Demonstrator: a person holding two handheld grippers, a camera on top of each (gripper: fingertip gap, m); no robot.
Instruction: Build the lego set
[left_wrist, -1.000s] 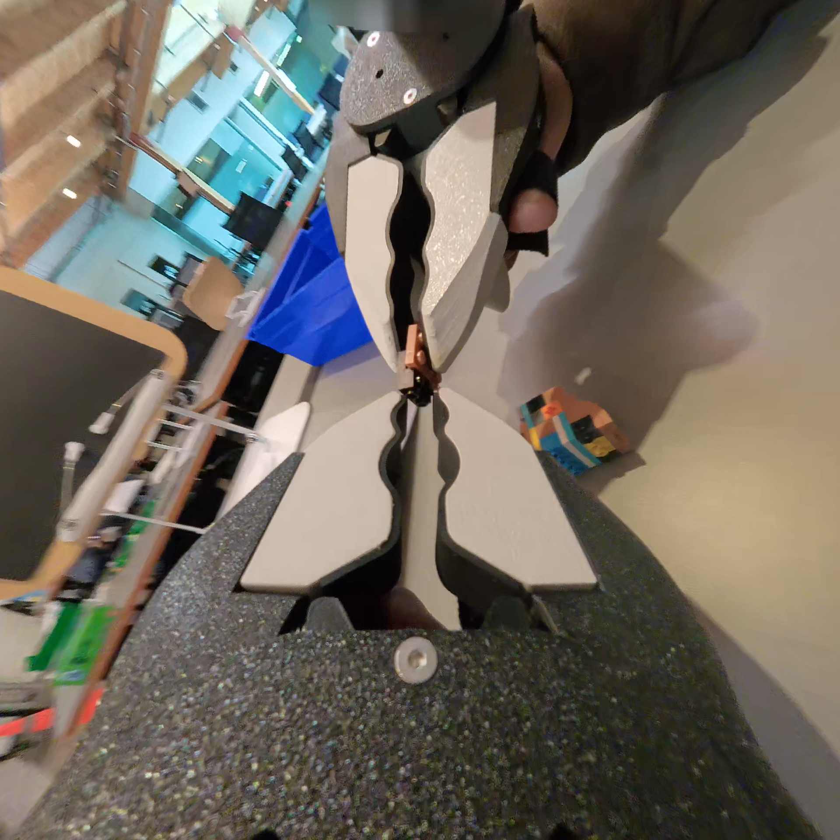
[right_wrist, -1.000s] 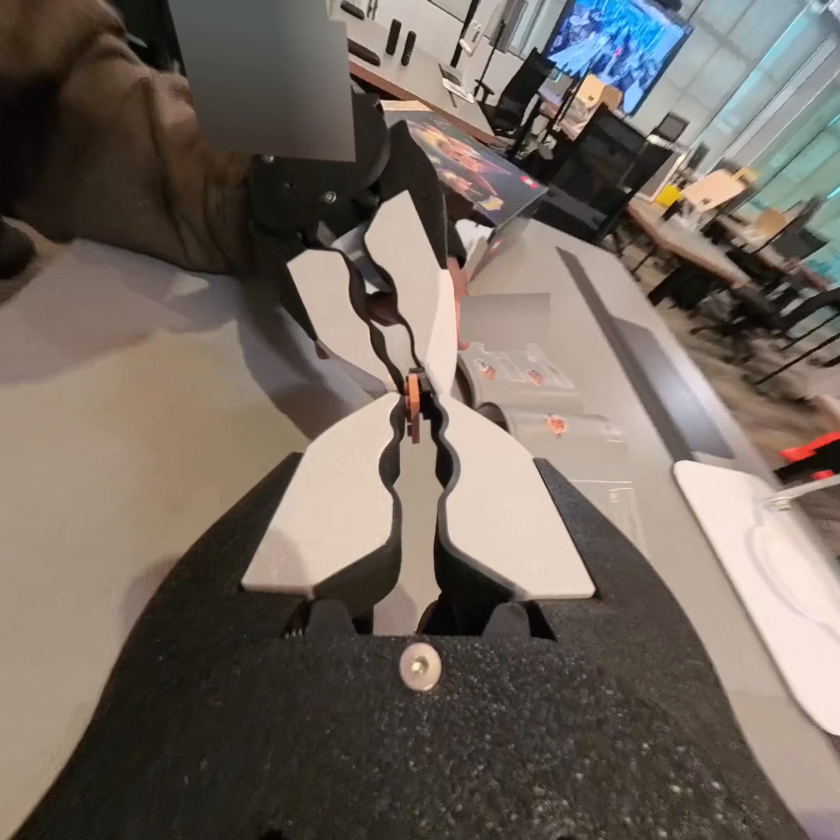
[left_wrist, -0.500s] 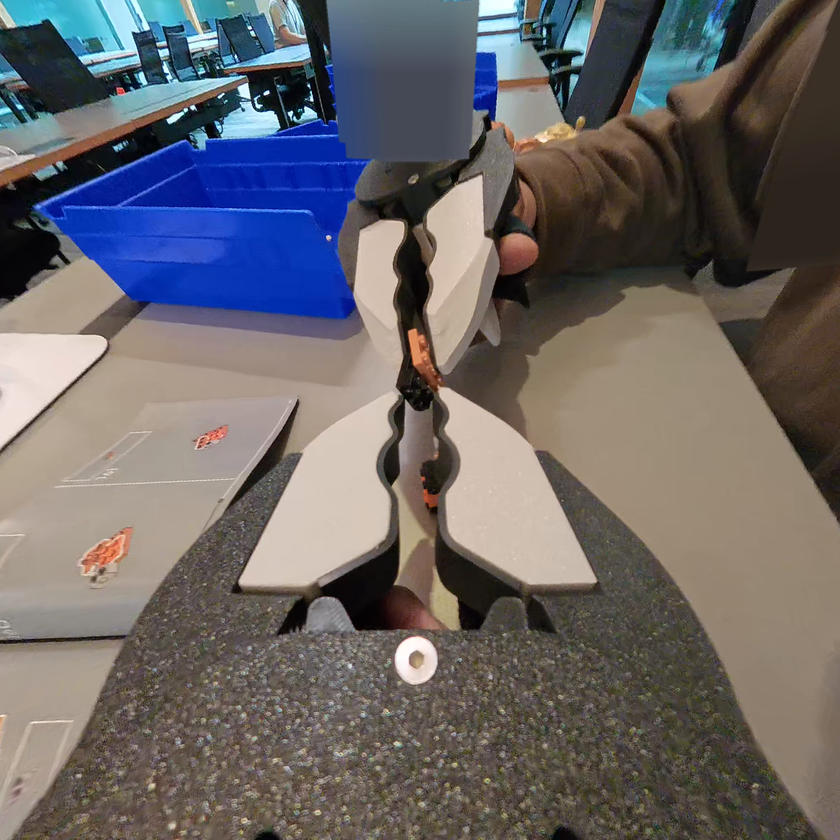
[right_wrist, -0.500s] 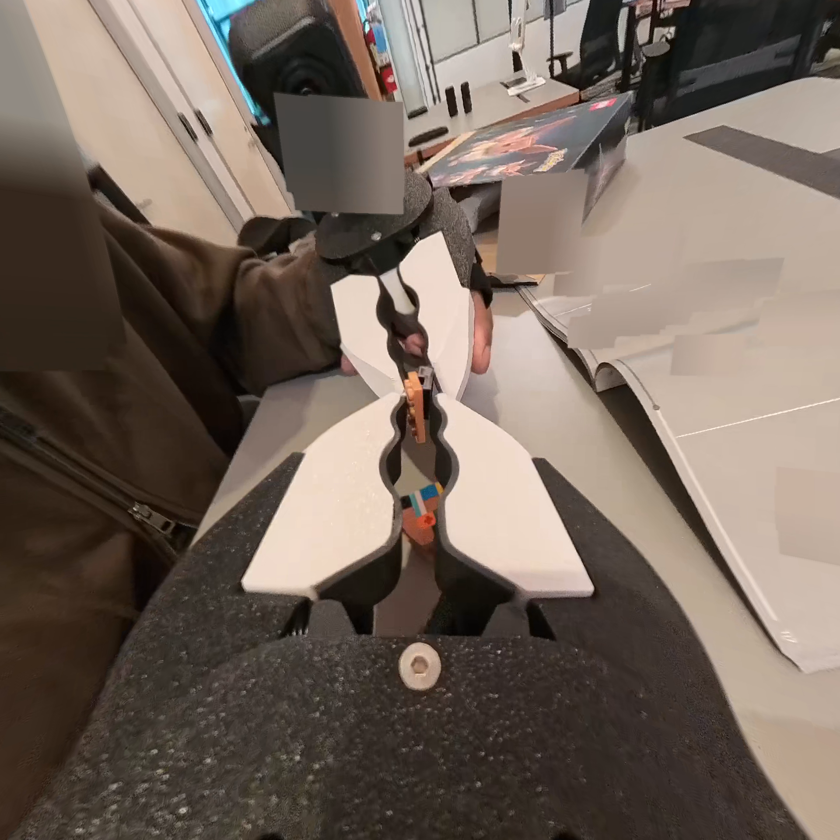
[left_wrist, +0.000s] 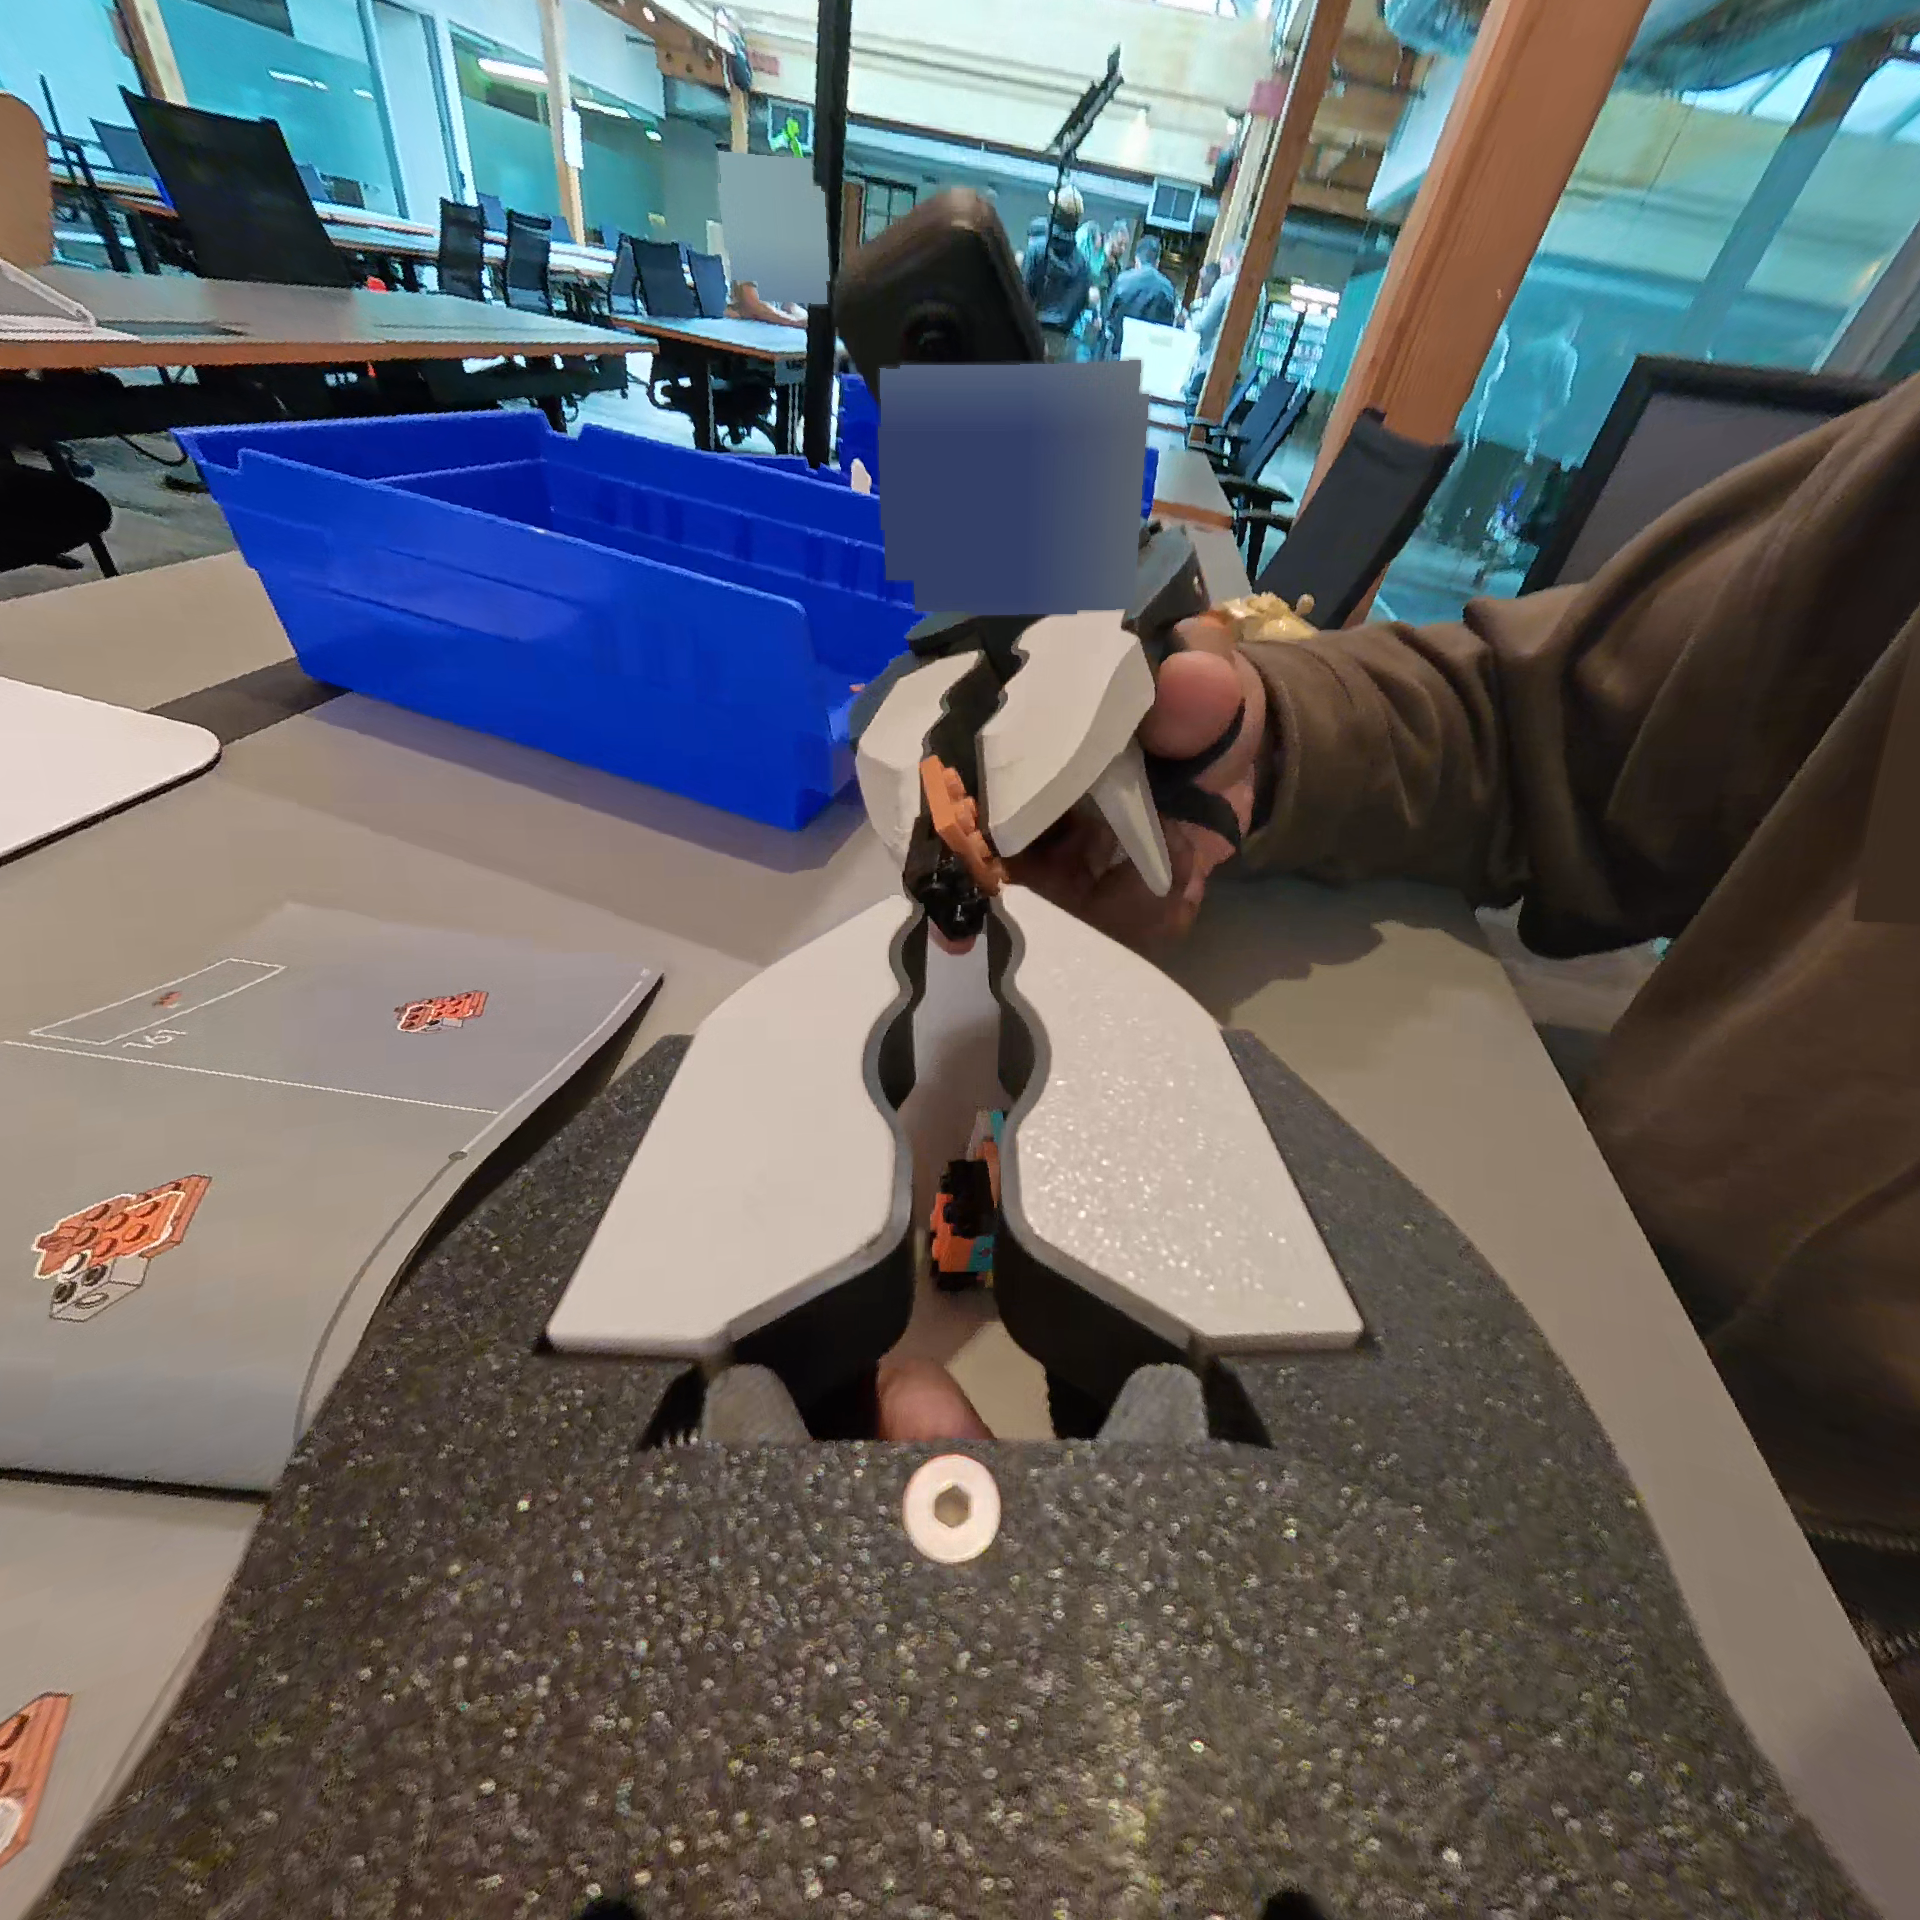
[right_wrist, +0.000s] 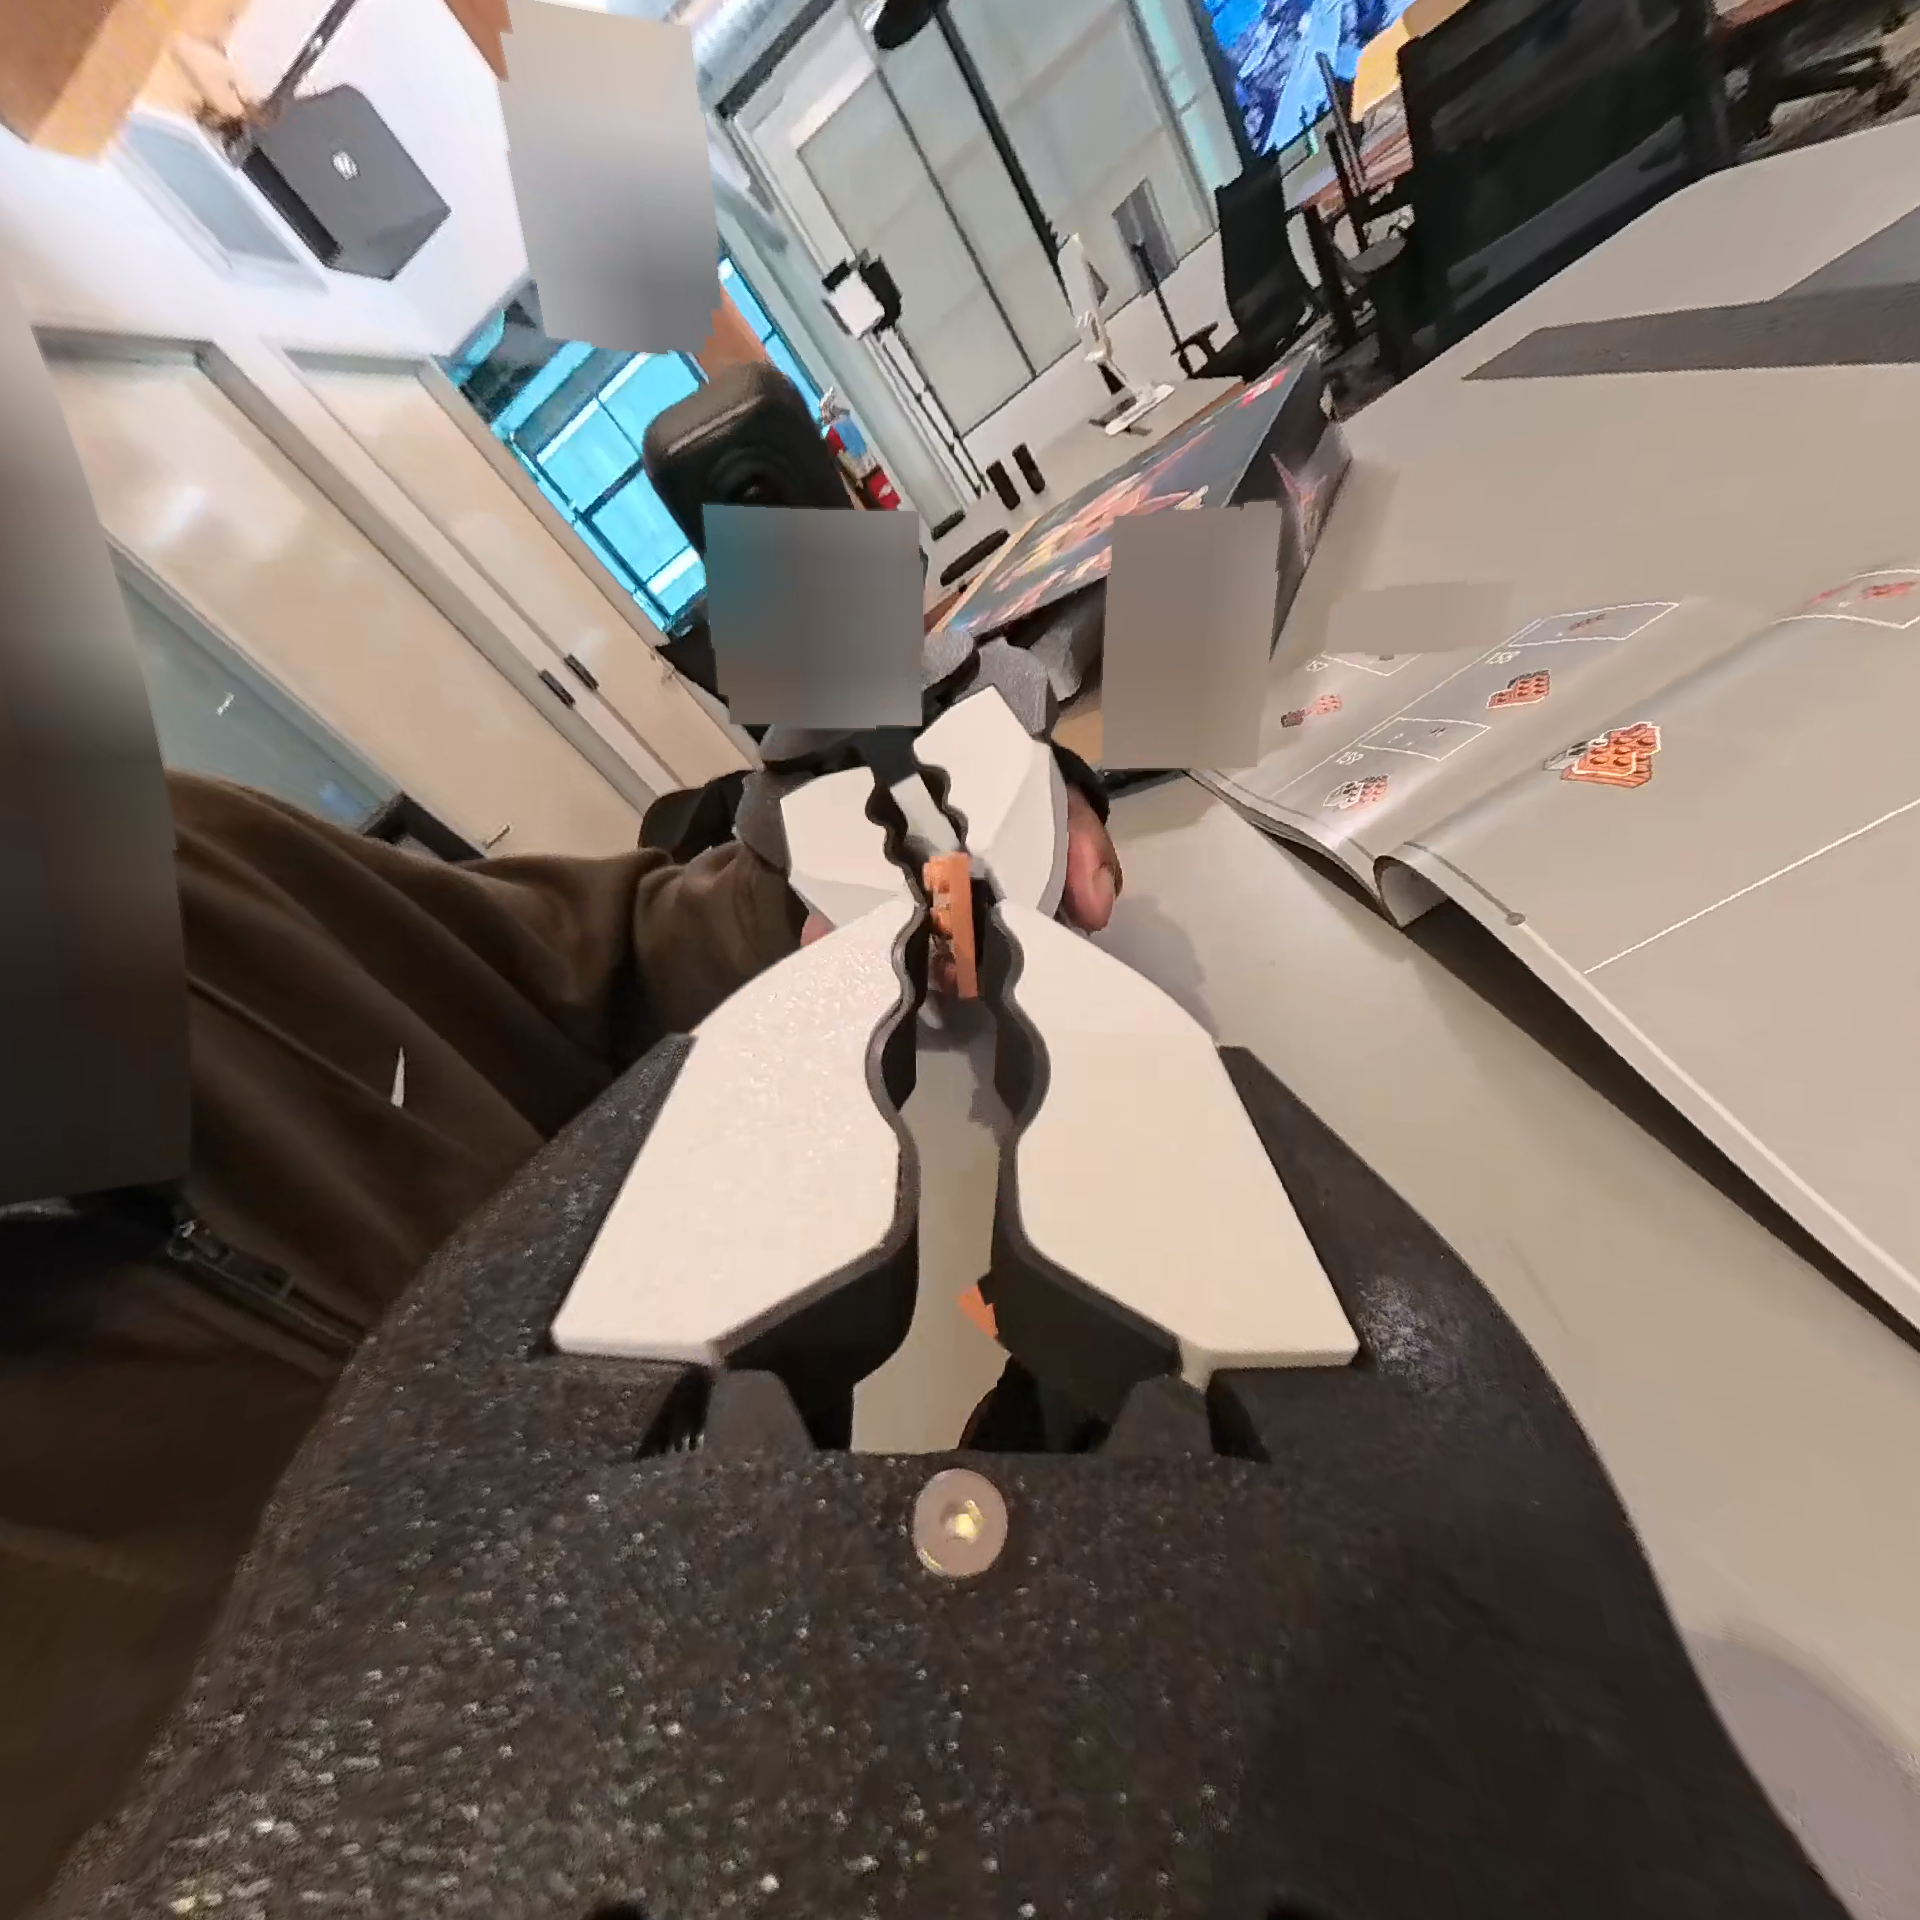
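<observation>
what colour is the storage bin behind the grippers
Blue storage bin, clearest in the left wrist view.

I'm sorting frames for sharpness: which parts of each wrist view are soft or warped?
Left wrist view: mostly crisp, the orange plate at the right gripper sharp, the blue bin bowed by the wide lens. Right wrist view: softer, the orange plate smeared, the brown sleeve and gripper body edges streaked, the open booklet stretched towards the edge.

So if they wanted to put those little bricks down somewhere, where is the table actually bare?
Bare grey tabletop lies between the open grey instruction booklet and the brown sleeve, and in a strip between the booklet and the blue plastic bin. It is crowded at the middle, where both tools meet over the small multicoloured brick assembly.
</observation>
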